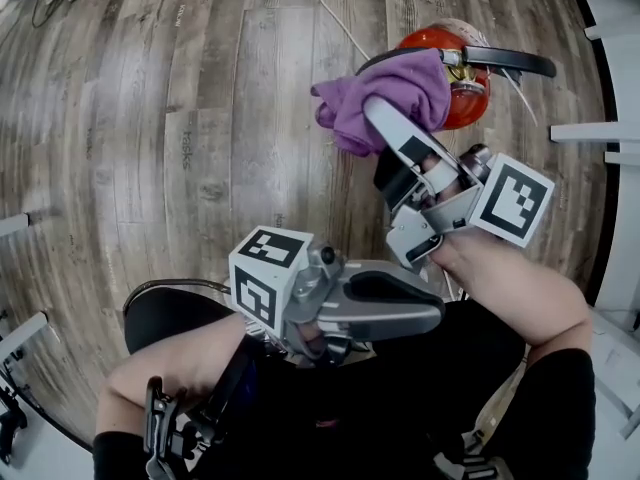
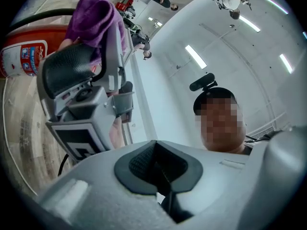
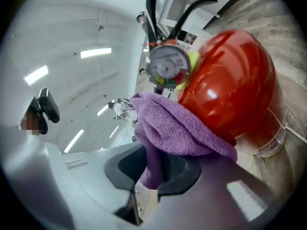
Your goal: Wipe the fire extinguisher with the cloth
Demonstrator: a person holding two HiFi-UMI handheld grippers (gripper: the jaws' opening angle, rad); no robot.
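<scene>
The red fire extinguisher (image 1: 458,90) stands on the wooden floor at the upper right, and its round pressure gauge (image 3: 167,66) shows near its top in the right gripper view. A purple cloth (image 1: 388,92) is bunched against the extinguisher's upper side. My right gripper (image 1: 376,110) is shut on the cloth, a fold of which hangs down between its pads (image 3: 152,169). My left gripper (image 1: 436,308) hangs lower, close to my body, shut and empty, apart from the extinguisher. Seen from the left gripper view, the right gripper (image 2: 81,80) carries the cloth (image 2: 93,18) beside the red cylinder (image 2: 29,51).
The extinguisher's black handle (image 1: 512,61) juts right from its head. A thin white cable (image 1: 330,10) runs across the wood floor (image 1: 150,118). White furniture legs (image 1: 600,133) stand at the right edge. A dark rounded object (image 1: 160,316) sits at my lower left.
</scene>
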